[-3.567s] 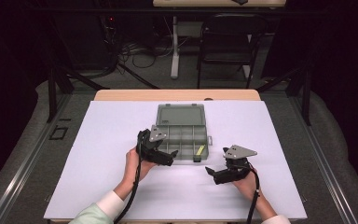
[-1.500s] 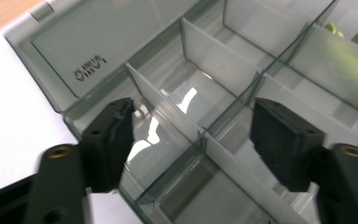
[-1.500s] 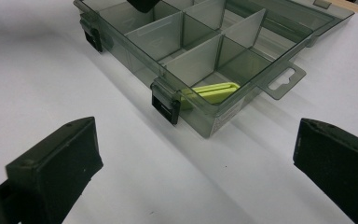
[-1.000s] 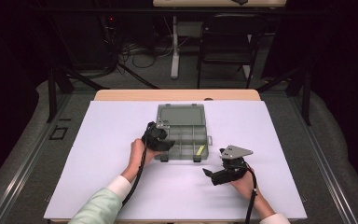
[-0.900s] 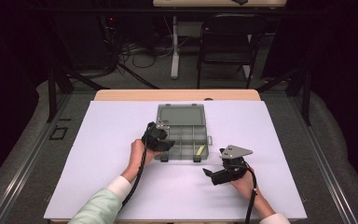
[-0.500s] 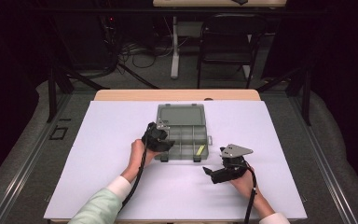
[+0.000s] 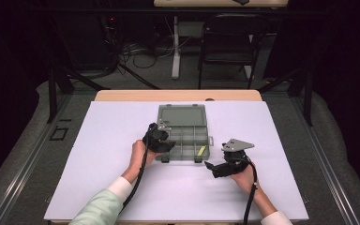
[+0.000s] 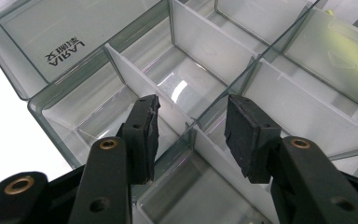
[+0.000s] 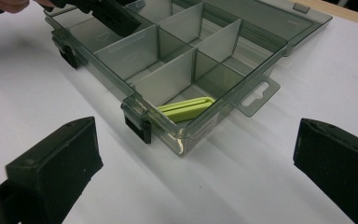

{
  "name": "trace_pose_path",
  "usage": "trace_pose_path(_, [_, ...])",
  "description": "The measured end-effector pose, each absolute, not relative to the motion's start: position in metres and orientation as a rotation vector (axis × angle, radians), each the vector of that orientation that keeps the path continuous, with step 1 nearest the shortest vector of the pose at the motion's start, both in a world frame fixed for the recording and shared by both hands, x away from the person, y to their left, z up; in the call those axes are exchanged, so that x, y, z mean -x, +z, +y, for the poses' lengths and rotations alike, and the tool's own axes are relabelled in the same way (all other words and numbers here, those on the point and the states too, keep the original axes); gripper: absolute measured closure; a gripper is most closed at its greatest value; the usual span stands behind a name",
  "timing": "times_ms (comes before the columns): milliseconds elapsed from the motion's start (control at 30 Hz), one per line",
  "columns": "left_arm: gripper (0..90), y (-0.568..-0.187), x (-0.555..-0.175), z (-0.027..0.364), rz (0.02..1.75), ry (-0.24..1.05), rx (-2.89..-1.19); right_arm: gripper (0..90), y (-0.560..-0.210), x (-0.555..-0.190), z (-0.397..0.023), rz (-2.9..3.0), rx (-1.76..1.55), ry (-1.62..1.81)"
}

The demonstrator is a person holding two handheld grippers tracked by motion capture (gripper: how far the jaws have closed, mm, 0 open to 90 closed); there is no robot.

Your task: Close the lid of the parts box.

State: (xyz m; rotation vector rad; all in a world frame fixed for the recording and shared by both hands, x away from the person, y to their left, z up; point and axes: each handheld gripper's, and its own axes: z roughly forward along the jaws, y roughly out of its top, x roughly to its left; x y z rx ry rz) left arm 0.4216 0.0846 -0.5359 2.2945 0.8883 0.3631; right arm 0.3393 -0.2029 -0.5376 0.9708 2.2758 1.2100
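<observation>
A white-covered surface (image 7: 122, 122) with a wooden far edge (image 7: 178, 95) sits brightly lit in an otherwise dark room. Grey carpet (image 7: 328, 140) runs around it on both sides, with black metal frame legs (image 7: 54, 89) rising at the left and right. Beyond the far edge, a black chair (image 7: 227, 40) stands beside the pale leg of a second desk (image 7: 176, 47), and a tangle of cables (image 7: 136, 51) lies on the floor.
</observation>
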Motion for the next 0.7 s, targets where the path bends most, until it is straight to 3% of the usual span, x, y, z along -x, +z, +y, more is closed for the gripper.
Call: trace_pose_path(700, [55.0,-0.536,-0.421,0.084,0.884,0.369,-2.298,0.0,-0.527,-0.394,-0.201,2.286,-1.017,1.153])
